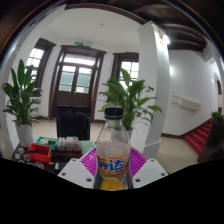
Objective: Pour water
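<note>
A clear plastic bottle (113, 135) with an orange drink and a blue and orange label stands upright between my fingers. Its cap is on. My gripper (113, 165) is shut on the bottle at label height. The magenta pads (88, 158) press on it from both sides. The bottle's base shows just below the pads, and what lies under it is hidden. No cup or other vessel for pouring is in view.
A table (40, 160) with red packets and small items lies beyond my fingers to the left, with a dark chair (72, 122) behind it. Potted plants (22, 100) flank a wooden double door (76, 82). A white pillar (152, 80) and a staircase (205, 135) stand to the right.
</note>
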Tool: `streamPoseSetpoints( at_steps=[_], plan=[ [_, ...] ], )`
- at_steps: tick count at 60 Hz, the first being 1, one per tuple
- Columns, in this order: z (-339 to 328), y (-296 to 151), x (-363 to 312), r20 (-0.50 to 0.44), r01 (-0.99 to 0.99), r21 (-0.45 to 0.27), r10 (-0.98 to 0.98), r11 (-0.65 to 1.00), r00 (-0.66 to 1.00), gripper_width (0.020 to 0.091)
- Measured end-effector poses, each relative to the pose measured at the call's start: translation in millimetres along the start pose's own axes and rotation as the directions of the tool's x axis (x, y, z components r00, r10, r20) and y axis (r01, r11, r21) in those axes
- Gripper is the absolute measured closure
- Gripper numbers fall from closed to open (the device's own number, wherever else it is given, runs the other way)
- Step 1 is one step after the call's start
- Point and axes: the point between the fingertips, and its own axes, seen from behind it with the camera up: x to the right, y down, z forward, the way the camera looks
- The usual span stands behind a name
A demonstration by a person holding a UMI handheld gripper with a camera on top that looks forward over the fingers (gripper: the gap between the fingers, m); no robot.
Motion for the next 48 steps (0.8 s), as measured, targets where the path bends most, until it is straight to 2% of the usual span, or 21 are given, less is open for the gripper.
streamPoseSetpoints(
  at_steps=[12, 15, 16, 18, 30, 37, 38, 40, 42, 43, 48],
  plan=[
    [21, 67, 14, 0.022, -0.055, -0.061, 0.057, 0.997, 0.998, 0.0725],
    [23, 83, 17, 0.03, -0.079, -0.076, 0.082, 0.994, 0.996, 0.0713],
    [23, 89, 18, 0.034, -0.088, -0.084, 0.091, 0.993, 0.995, 0.0689],
    [20, 82, 21, 0.035, -0.105, -0.032, 0.106, 0.994, 0.994, 0.0704],
    [12, 84, 22, 0.045, -0.154, 0.004, 0.154, 0.988, 0.987, 0.068],
    [11, 84, 19, 0.06, -0.131, -0.001, 0.13, 0.991, 0.99, 0.0596],
    [9, 87, 17, 0.062, -0.13, -0.013, 0.13, 0.991, 0.989, 0.0571],
    [9, 92, 18, 0.062, -0.124, -0.036, 0.126, 0.992, 0.99, 0.0471],
    [7, 96, 19, 0.059, -0.115, -0.051, 0.118, 0.992, 0.991, 0.0418],
    [6, 97, 21, 0.054, -0.113, -0.055, 0.116, 0.992, 0.992, 0.036],
    [-8, 100, 22, 0.066, -0.122, -0.063, 0.127, 0.99, 0.99, 0.0299]
  ],
)
